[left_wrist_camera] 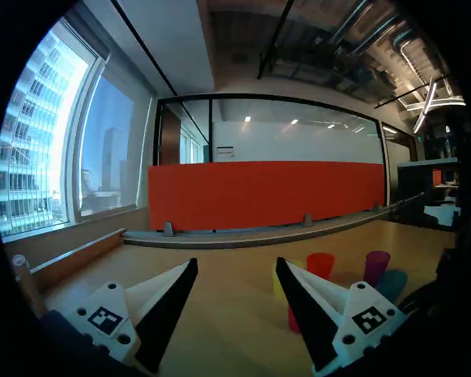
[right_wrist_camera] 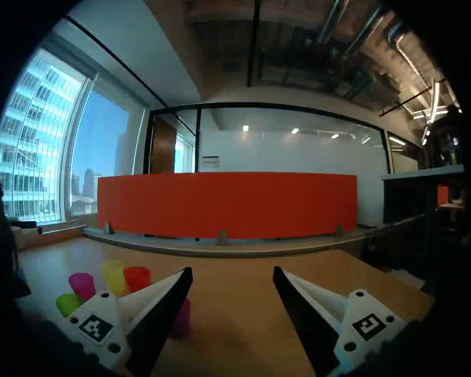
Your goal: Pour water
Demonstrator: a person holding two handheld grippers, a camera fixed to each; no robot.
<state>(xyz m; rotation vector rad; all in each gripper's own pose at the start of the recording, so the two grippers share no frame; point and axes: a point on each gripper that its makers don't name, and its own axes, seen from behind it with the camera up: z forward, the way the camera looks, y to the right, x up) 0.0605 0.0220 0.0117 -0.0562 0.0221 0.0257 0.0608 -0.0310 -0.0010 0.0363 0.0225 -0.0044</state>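
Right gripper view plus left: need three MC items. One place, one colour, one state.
1. In the right gripper view, the cups stand:
A) at left
B) at right
C) on the windowsill
2. The partition behind the desk is:
A) blue
B) orange-red
C) green
3. The left gripper and right gripper are:
A) shut on a cup
B) shut, empty
C) open, empty

1A: the cups cluster at lower left.
2B: the panel is orange-red in both views.
3C: each pair of fingers stands wide apart with nothing between.
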